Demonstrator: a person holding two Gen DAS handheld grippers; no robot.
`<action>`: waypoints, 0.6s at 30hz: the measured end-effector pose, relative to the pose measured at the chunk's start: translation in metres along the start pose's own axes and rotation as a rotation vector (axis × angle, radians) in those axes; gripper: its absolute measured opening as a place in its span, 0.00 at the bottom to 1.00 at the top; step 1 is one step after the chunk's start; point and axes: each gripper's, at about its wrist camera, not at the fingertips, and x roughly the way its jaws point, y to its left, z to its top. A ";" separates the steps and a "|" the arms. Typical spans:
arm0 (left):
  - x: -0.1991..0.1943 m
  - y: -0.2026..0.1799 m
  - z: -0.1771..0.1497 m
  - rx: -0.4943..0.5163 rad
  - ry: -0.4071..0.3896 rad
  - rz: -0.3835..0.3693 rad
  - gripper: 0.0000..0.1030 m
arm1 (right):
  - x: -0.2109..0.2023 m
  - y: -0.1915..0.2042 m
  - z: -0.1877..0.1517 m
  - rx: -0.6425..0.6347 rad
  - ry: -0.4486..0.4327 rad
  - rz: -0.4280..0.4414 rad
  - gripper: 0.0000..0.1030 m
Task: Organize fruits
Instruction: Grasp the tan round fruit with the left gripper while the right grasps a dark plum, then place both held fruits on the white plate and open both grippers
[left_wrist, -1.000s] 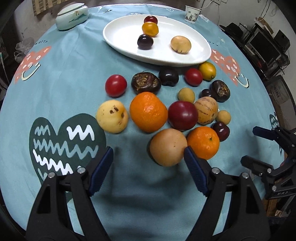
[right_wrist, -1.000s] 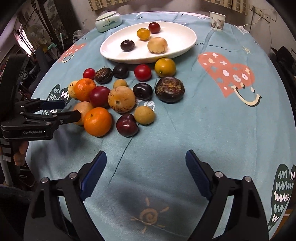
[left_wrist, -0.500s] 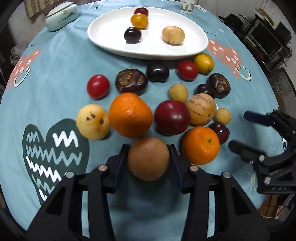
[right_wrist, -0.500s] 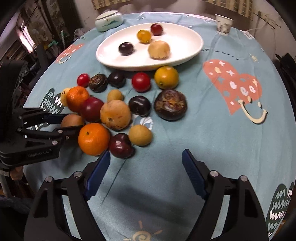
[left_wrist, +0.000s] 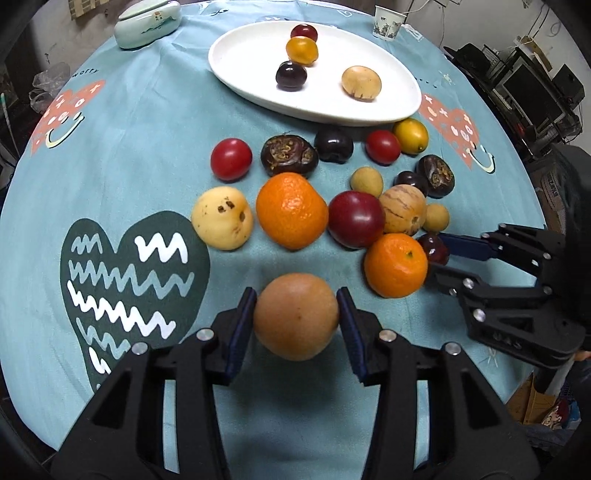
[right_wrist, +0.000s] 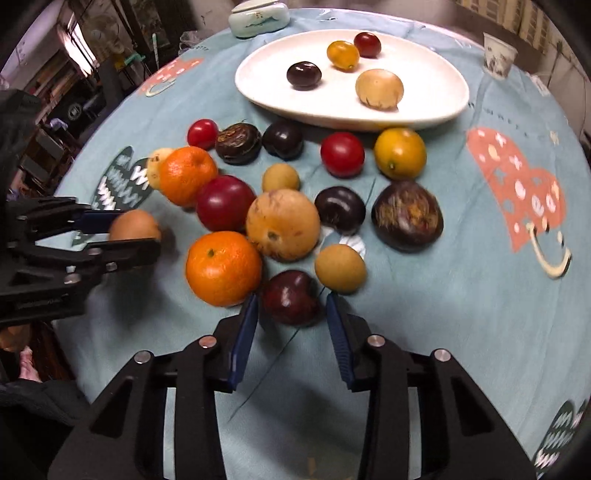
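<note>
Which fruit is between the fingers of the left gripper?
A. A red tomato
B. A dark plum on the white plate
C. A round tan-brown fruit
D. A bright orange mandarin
C: in the left wrist view the left gripper has its blue pads pressed on both sides of the round tan-brown fruit, while the mandarins, the tomatoes and the fruits on the white plate lie untouched.

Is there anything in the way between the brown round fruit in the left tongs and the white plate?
Yes. The brown round fruit sits in the left tongs, and the loose fruit lies between it and the white plate: the big orange straight ahead, the dark wrinkled fruit behind that. Lifted high enough, it would likely pass over them.
</note>
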 end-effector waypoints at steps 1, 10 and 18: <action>0.000 0.000 0.000 -0.004 0.001 0.000 0.44 | 0.001 -0.001 0.003 -0.001 0.000 0.016 0.29; -0.028 0.002 0.008 0.001 -0.066 -0.028 0.44 | -0.026 -0.008 -0.006 0.009 -0.016 0.031 0.28; -0.061 -0.026 0.051 0.084 -0.170 -0.059 0.44 | -0.075 -0.028 0.009 0.101 -0.175 0.043 0.28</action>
